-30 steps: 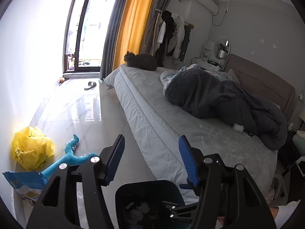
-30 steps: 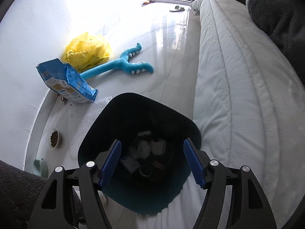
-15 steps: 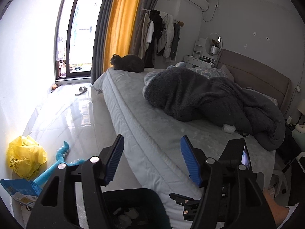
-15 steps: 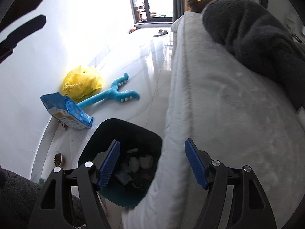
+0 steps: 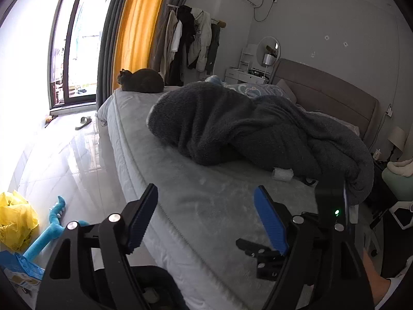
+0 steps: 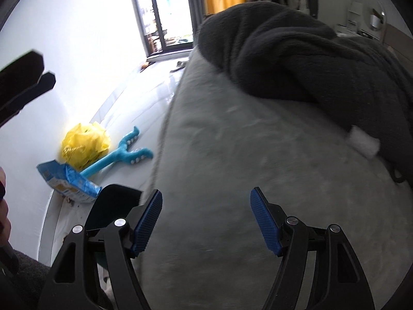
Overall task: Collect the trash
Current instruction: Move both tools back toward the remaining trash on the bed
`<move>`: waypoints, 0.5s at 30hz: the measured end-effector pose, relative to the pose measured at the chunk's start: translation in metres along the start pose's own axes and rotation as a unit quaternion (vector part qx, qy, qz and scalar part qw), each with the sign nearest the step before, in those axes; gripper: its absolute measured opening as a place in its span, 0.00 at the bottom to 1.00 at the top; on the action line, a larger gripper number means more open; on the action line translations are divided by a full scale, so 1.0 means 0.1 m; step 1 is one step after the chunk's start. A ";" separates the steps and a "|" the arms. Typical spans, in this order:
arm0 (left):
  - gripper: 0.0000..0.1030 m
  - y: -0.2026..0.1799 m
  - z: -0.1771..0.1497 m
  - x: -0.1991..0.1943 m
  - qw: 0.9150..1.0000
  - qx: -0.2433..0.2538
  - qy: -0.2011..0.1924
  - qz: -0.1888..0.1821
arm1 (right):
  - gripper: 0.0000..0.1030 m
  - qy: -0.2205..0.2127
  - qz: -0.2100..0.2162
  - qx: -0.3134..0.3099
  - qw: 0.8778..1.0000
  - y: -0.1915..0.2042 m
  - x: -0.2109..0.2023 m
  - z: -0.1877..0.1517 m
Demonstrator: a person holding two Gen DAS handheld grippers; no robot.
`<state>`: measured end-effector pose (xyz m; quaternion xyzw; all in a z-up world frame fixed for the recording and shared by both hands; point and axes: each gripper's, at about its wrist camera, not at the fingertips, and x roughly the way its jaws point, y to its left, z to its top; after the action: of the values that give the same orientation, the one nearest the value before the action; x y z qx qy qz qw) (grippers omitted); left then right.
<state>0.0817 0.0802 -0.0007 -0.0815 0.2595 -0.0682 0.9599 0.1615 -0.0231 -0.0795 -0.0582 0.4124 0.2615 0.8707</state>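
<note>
Both hand-held grippers, left hand-held gripper [image 5: 205,217] and right hand-held gripper [image 6: 206,222], stand wide open above the bed [image 6: 232,168], holding nothing. A crumpled white tissue [image 6: 364,140] lies on the mattress, touching the edge of the dark blanket [image 6: 296,56]; judged uncollected. The dark trash bin [image 6: 113,206] stands on the floor beside the bed, its contents hidden here. A yellow bag [image 6: 85,146] and blue packet [image 6: 67,182] lie on the floor, possibly also left to collect.
</note>
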 end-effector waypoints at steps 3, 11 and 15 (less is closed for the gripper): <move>0.77 -0.13 0.03 0.16 1.000 0.004 0.007 -0.012 | 0.70 -0.010 -0.013 0.019 1.000 -0.27 -0.06 0.04; 0.79 -0.42 0.05 0.61 0.999 0.020 0.023 -0.033 | 0.70 -0.022 -0.044 0.053 0.997 -0.93 -0.13 0.08; 0.79 -0.55 0.07 0.85 0.998 0.017 0.031 -0.043 | 0.70 -0.025 -0.060 0.062 0.996 -1.20 -0.16 0.05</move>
<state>0.1529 0.0128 -0.0253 -0.0740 0.2846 -0.1169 0.9486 0.2171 -0.1307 -0.0775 -0.0219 0.4016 0.1838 0.8969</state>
